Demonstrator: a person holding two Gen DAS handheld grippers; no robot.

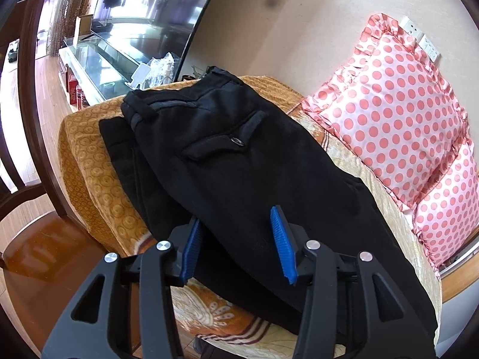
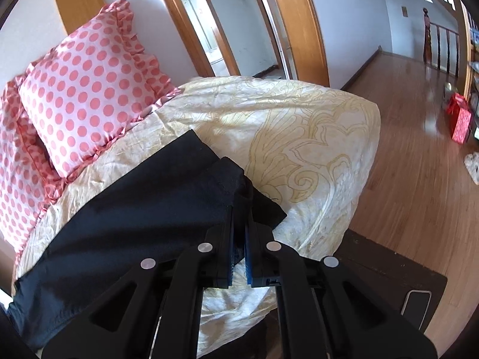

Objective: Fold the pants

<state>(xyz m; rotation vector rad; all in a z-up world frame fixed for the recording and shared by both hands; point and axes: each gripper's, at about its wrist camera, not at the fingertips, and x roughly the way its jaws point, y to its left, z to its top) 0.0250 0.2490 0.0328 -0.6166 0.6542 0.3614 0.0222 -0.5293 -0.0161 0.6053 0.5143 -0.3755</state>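
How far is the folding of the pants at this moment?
Done: the black pants lie folded lengthwise, leg on leg, on the bed. In hand: the right gripper pinches the leg end; the left gripper hangs open above the cloth. Left: folding the legs toward the waistband.

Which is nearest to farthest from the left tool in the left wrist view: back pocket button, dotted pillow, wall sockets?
From the left tool, open over the pants:
1. Back pocket button, straight ahead on the pants.
2. Dotted pillow, ahead to the right, against the wall.
3. Wall sockets, upper right, behind the pillow's top edge.
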